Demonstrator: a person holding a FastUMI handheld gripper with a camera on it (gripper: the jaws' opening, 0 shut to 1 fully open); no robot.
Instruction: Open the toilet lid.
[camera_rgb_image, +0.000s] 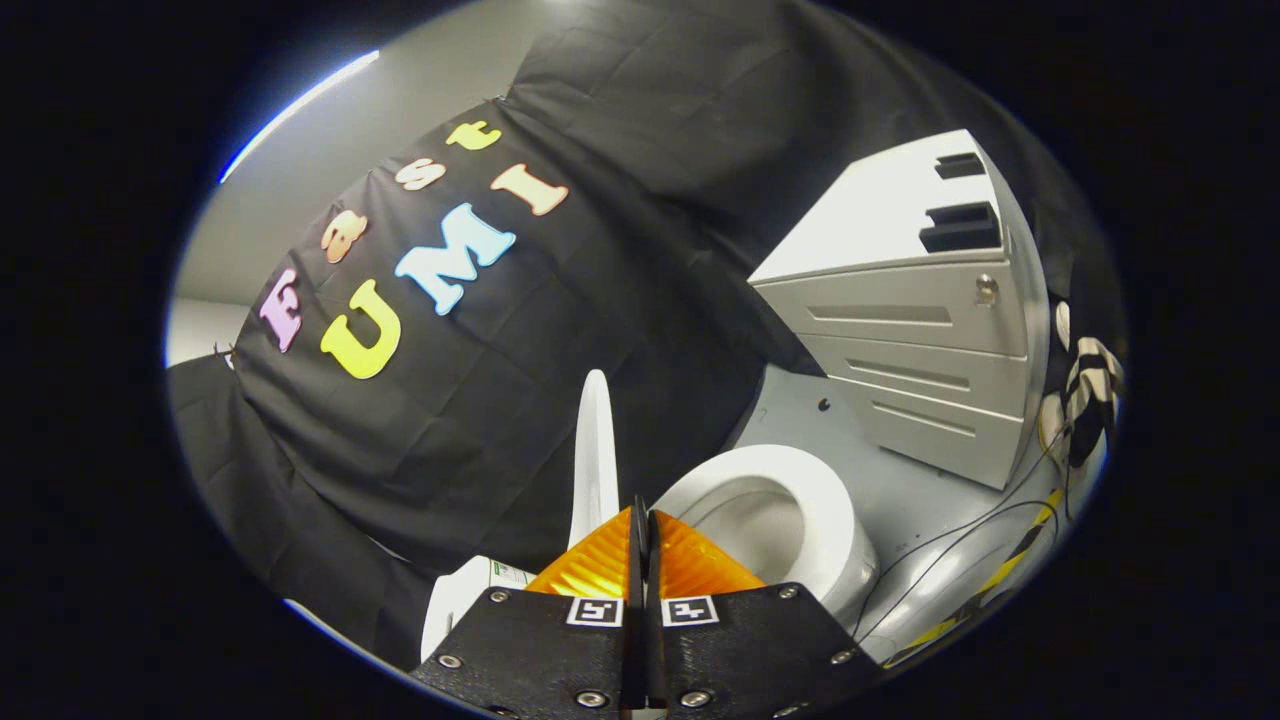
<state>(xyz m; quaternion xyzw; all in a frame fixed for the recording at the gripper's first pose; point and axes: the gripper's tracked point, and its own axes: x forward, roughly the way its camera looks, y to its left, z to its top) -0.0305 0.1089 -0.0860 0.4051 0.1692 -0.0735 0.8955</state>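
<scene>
The toilet lid (594, 455) stands raised almost upright just ahead of the gripper (640, 540), at about 11 o'clock from the fingertips, so the lifting step looks essentially done. The two orange fingers (590, 565) are pressed together with only a thin dark seam between them and nothing held. The toilet bowl (770, 520) at 2 o'clock lies uncovered and looks empty; the next move probably calls for backing away without knocking the lid, while the drawers of the grey cabinet (920, 330) beyond stay closed, contents hidden.

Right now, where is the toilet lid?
In the gripper view the toilet lid stands raised on edge just beyond the shut gripper, left of the open toilet bowl and against the black cloth wall.
</scene>
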